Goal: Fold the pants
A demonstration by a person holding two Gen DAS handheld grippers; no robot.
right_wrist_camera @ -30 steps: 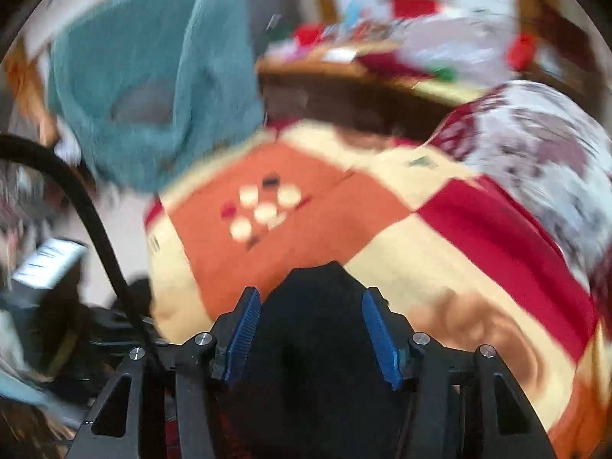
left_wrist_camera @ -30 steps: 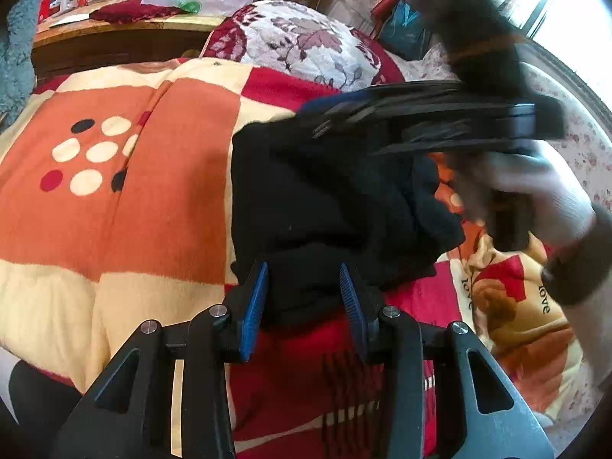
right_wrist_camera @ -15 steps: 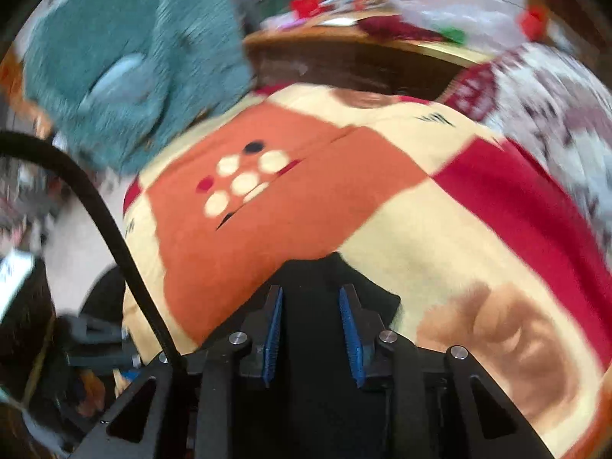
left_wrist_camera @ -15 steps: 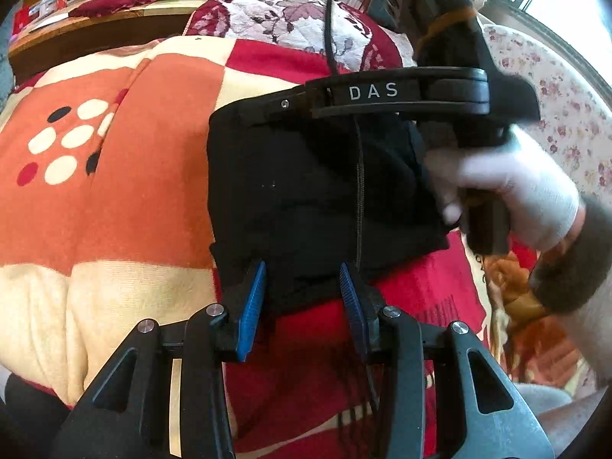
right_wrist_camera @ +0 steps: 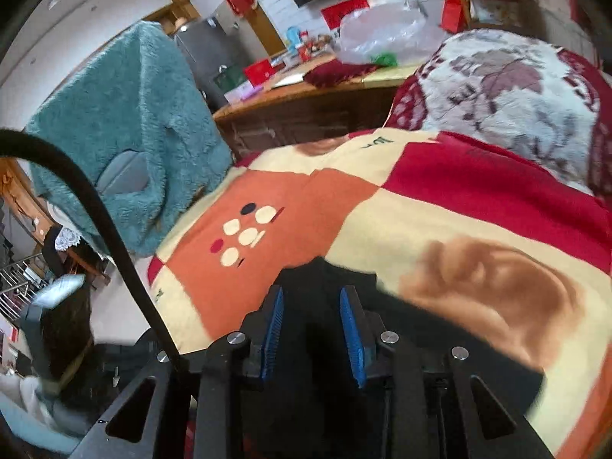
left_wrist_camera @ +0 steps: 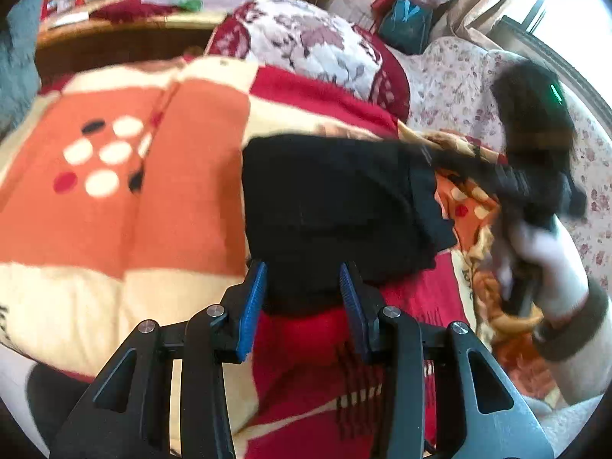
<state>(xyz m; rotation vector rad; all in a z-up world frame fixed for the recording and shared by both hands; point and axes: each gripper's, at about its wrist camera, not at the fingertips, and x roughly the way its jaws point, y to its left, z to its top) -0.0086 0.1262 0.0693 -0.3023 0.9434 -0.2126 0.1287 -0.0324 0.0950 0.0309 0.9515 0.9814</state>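
Note:
The black pants [left_wrist_camera: 332, 206] lie folded into a thick bundle on the patterned blanket [left_wrist_camera: 145, 210]. My left gripper [left_wrist_camera: 302, 287] is at the bundle's near edge, its blue pads [left_wrist_camera: 254, 298] parted with black cloth between them. The right gripper, held by a gloved hand [left_wrist_camera: 543, 252], is blurred at the bundle's right side. In the right wrist view, the right gripper [right_wrist_camera: 311, 317] has its jaws part open over black cloth [right_wrist_camera: 420, 329]; whether it grips is unclear.
A quilted floral cushion [left_wrist_camera: 313, 42] lies at the head of the bed. A wooden table [right_wrist_camera: 306, 107] with a plastic bag and boxes stands behind. A teal fleece jacket [right_wrist_camera: 130, 153] hangs at the left. A floral sheet [left_wrist_camera: 459, 88] covers the right.
The right gripper has swung from across the top of the bundle to its right side. The pants now lie flatter. The left gripper has kept its place at the near edge.

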